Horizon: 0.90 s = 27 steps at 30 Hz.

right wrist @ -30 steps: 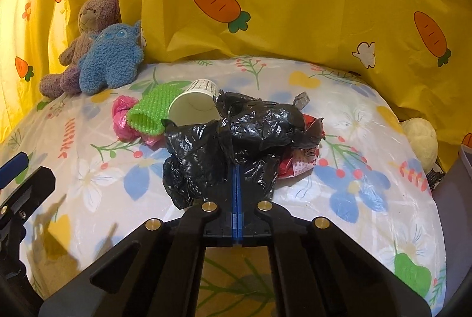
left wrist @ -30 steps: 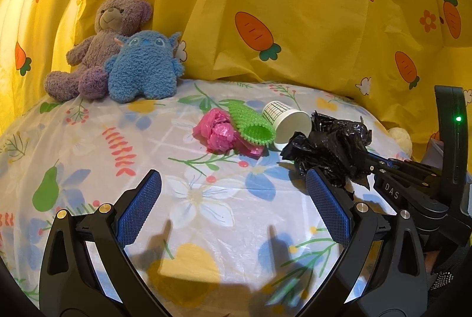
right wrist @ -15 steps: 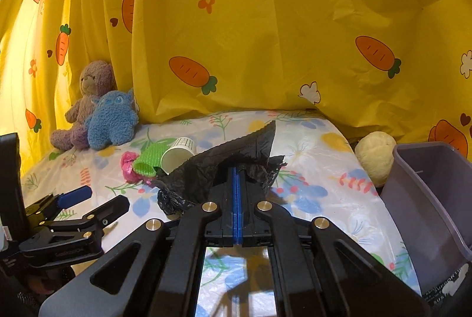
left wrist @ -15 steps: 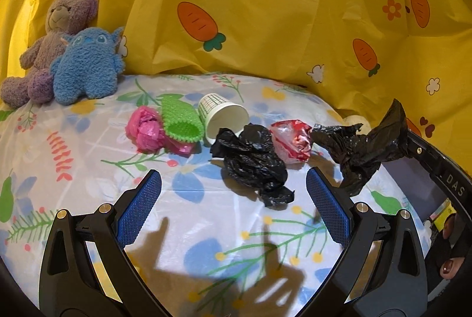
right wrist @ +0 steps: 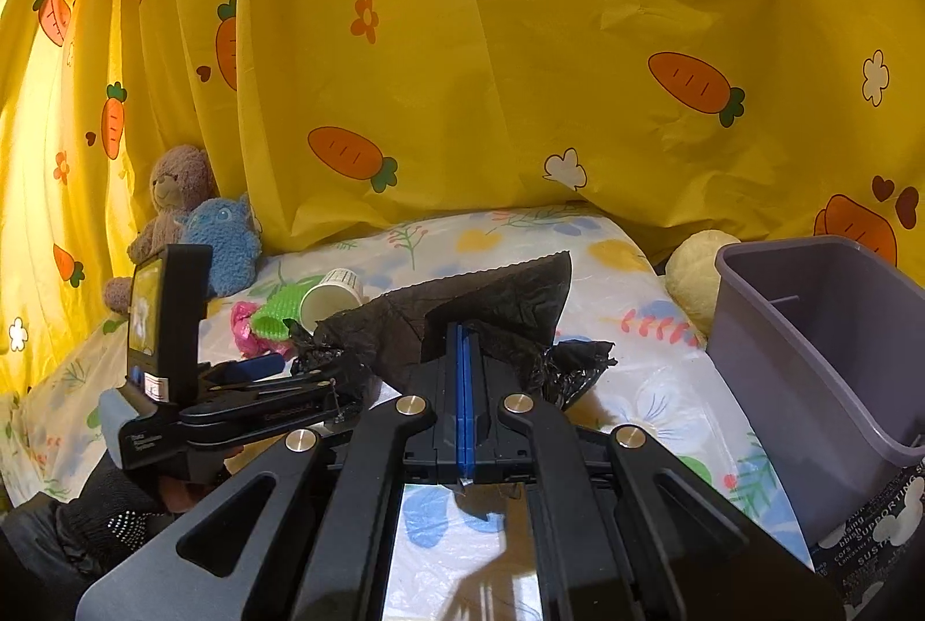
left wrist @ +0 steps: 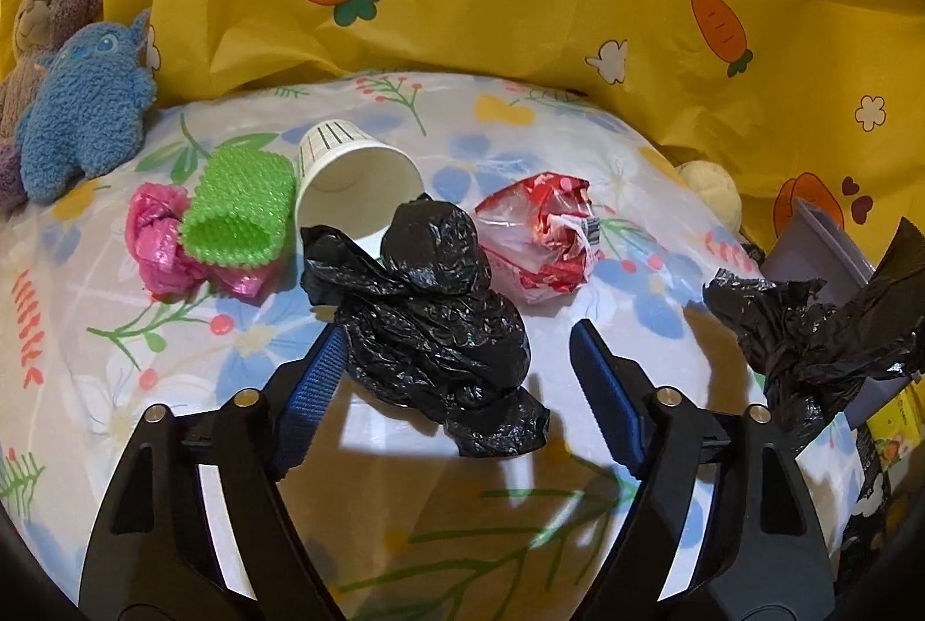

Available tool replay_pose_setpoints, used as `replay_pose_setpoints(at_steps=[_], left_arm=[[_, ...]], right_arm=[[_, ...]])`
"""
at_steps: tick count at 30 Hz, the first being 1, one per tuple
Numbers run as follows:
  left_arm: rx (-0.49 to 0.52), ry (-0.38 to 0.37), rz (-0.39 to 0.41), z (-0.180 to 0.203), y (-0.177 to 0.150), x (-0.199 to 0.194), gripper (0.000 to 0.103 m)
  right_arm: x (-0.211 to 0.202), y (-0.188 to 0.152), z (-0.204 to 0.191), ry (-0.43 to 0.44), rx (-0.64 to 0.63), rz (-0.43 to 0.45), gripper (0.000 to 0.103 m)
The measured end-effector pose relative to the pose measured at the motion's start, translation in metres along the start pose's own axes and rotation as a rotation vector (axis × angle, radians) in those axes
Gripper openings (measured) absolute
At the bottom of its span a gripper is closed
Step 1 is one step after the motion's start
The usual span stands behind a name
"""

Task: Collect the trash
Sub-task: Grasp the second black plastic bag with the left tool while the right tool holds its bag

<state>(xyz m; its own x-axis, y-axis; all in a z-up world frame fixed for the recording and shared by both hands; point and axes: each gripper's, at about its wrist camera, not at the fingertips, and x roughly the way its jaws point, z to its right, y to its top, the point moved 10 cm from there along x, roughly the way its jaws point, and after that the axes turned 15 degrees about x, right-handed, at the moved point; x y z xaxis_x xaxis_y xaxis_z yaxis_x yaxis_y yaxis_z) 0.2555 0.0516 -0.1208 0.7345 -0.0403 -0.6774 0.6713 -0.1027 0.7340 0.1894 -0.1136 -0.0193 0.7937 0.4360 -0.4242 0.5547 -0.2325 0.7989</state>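
Right gripper [right wrist: 462, 332]: fingers clamping a black bag [right wrist: 491, 297], holding it above the floral-covered counter [right wrist: 636, 390], just left of a grey bin [right wrist: 809, 361]. Left gripper [left wrist: 457, 349]: fingers standing apart, straddling a second black bag [left wrist: 433, 320] lying on the counter. Writing under the bin is partly showing: "SUPPORTING". Paper cup [left wrist: 352, 176] lying tipped behind.

A child's playroom at home: plush toys [left wrist: 81, 129] sit against a carrot-print yellow curtain [right wrist: 520, 100], beside a floral-covered worktop [left wrist: 520, 147].
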Motion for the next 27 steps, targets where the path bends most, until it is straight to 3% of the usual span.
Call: replay_pose_setpoints(at_steps=[3, 8, 12, 19, 24, 25, 27], left_arm=[[0.005, -0.03, -0.019, 0.006, -0.003, 0.007, 0.057], [-0.003, -0.061, -0.022, 0.008, -0.006, 0.008, 0.02], [0.002, -0.062, 0.006, 0.009, -0.004, -0.002, 0.001], [-0.014, -0.03, 0.143, 0.001, 0.004, -0.058, 0.0], [-0.008, -0.023, 0.179, -0.007, 0.006, -0.071, 0.0], [-0.007, -0.02, 0.172, -0.008, 0.007, -0.069, 0.004], [0.006, -0.008, 0.152, -0.007, 0.008, -0.063, 0.02]], right_arm=[[0.0, -0.001, 0.002, 0.001, -0.002, -0.003, 0.001], [0.0, -0.003, 0.004, 0.007, 0.006, -0.009, 0.001], [-0.001, -0.003, 0.005, 0.018, 0.017, -0.016, 0.001], [-0.007, 0.0, 0.006, 0.022, 0.014, -0.003, 0.001], [-0.012, 0.0, 0.005, 0.024, 0.02, 0.004, 0.001], [-0.013, -0.001, 0.005, 0.024, 0.021, 0.004, 0.001], [-0.014, -0.001, 0.005, 0.025, 0.022, 0.006, 0.001]])
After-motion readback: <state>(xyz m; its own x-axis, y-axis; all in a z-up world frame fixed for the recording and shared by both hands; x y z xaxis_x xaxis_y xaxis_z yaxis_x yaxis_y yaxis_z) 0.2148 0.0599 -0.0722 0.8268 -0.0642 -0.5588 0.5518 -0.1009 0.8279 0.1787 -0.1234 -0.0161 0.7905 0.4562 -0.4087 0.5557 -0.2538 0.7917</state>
